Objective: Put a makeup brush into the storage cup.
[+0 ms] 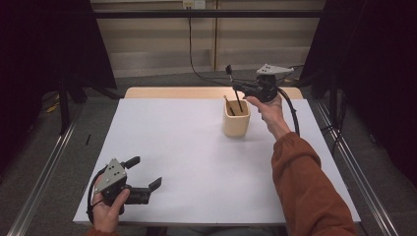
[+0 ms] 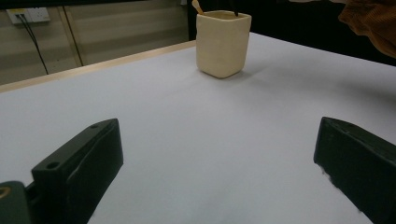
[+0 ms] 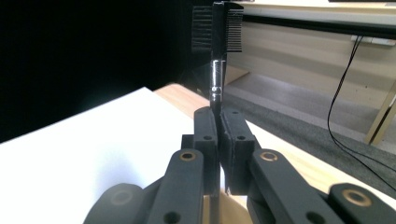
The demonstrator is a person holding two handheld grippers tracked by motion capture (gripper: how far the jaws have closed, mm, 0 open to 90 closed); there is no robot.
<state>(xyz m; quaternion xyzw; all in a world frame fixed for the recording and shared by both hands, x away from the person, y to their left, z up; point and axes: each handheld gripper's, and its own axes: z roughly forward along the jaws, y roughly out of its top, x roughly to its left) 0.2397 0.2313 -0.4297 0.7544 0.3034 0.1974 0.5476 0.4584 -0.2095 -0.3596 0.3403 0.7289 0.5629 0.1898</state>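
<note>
Near edge of the counter (image 1: 196, 162): left gripper (image 1: 147, 187), jaws wide, nothing between them. Farther back: cream cup (image 1: 236, 120) holding 1 wooden stick (image 1: 229, 105). Above it, right gripper (image 1: 241, 89), jaws clamped on a black brush (image 3: 217, 56), its lower end inside the cup.

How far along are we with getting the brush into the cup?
Done: a wooden stick already stands in the cup. In hand: the right gripper is shut on the black brush, its lower end inside the cup's mouth. Left: let it go. The left gripper waits open near the table's front edge.
</note>
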